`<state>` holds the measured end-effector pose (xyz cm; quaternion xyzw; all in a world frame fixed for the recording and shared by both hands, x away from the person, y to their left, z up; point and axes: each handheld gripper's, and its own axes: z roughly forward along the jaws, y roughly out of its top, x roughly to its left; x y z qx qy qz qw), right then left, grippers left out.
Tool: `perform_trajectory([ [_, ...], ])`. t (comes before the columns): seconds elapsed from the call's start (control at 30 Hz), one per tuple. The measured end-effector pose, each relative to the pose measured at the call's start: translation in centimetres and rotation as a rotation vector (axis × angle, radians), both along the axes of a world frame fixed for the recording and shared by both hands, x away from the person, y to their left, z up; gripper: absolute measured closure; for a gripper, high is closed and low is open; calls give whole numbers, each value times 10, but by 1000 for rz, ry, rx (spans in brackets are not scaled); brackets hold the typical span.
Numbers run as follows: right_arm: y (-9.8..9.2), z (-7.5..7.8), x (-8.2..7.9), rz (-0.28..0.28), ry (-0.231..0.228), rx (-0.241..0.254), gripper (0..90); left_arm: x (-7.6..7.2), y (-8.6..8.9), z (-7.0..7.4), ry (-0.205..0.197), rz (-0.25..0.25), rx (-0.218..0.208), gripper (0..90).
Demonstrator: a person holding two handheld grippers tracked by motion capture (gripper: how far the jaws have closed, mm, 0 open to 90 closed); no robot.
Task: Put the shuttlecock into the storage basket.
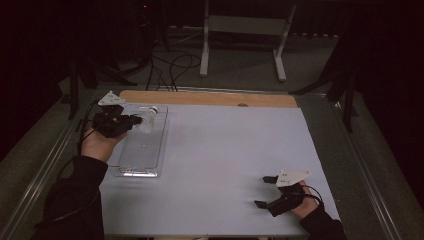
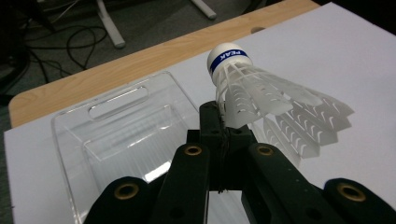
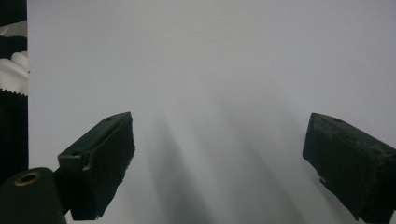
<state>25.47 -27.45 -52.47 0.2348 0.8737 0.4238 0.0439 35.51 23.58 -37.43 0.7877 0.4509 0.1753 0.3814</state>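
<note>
Shuttlecock (image 2: 252, 88) first, over on my left: I have it pinched by the edge of its feather skirt, white cork with the blue band pointing up and away, and it hangs above the near right wall of the clear plastic tray (image 2: 116, 135). From the high view, the left gripper (image 1: 131, 120) sits over the far end of that tray (image 1: 145, 150), which lies along the left side of the white table (image 1: 225, 160).

My call on the step: this looks like a drop into the tray. To do it well I'd want to carry the shuttlecock fully inside the walls, bring it low toward the floor of the tray, and only then let go, because a light thing like this will tumble or roll on its cork if released from height. The grip is only on thin feathers, so no squeezing harder and no quick swings.

Left jaws: closed tight on the skirt, no gap between them.

Moving right: the right gripper (image 1: 264, 191) rests low near the front right of the table, well apart from the tray. Its jaws stand wide open in the right gripper view, bare white surface between them, holding and touching nothing.
</note>
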Motion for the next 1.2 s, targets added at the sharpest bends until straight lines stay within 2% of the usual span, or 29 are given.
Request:
perform_trajectory([
  [0.23, 1, 0, 0, 5, 5, -1, 89, 7, -1, -14, 8, 28, 7, 900],
  [0.4, 1, 1, 0, 8, 3, 4, 89, 11, -3, -26, 19, 68, 12, 900],
  [0.87, 1, 1, -1, 13, 8, 6, 90, 20, -8, -51, 56, 80, 28, 900],
  [1.2, 1, 2, -1, 15, 4, 7, 90, 23, -8, -67, 86, 87, 66, 900],
])
